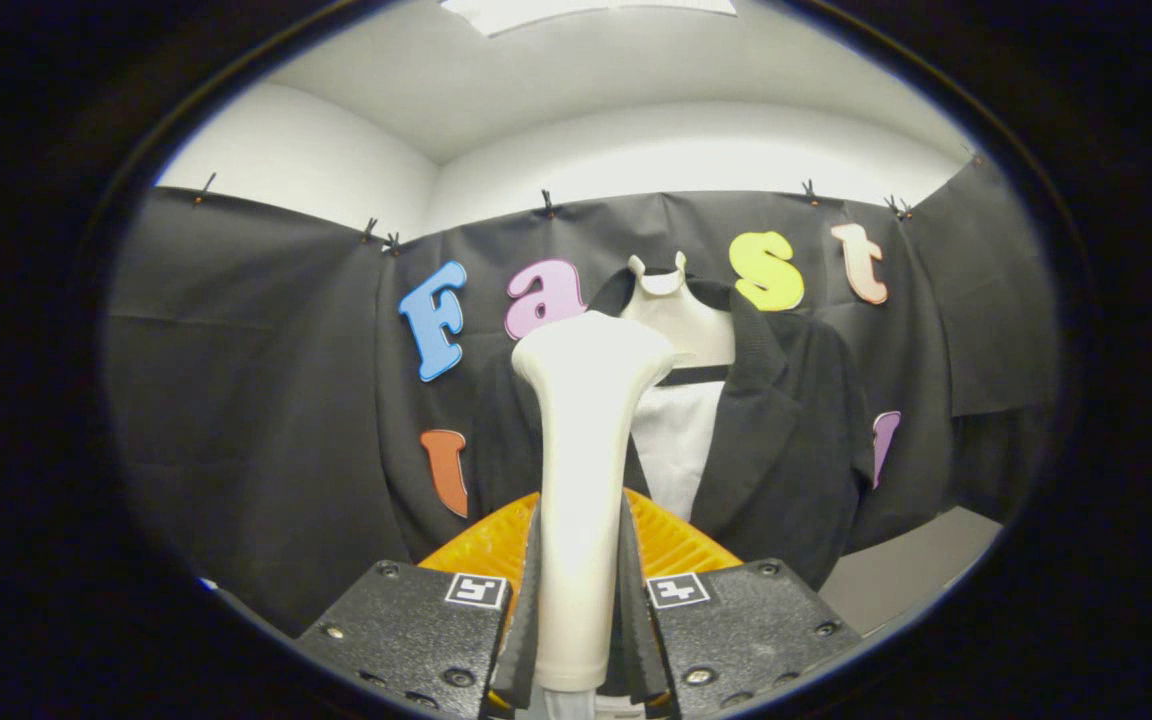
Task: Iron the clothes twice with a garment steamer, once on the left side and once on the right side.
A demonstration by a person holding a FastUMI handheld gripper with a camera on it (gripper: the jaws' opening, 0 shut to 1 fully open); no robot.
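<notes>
My gripper (579, 600) is shut on the handle of a white garment steamer (584, 450), which stands upright between the fingers with its wide head at the top. Beyond it hangs a dark jacket (786, 440) on a white hanger (671, 300) against the black cloth wall, with a white lining or shirt (678, 450) showing in its open front. The steamer head sits in front of the jacket's left lapel; whether it touches the cloth is unclear.
An orange ribbed piece (676, 540) lies just behind the fingers at the steamer's base. Black cloth walls (266, 400) close the booth on the left, back and right. A grey surface (921, 560) shows low on the right.
</notes>
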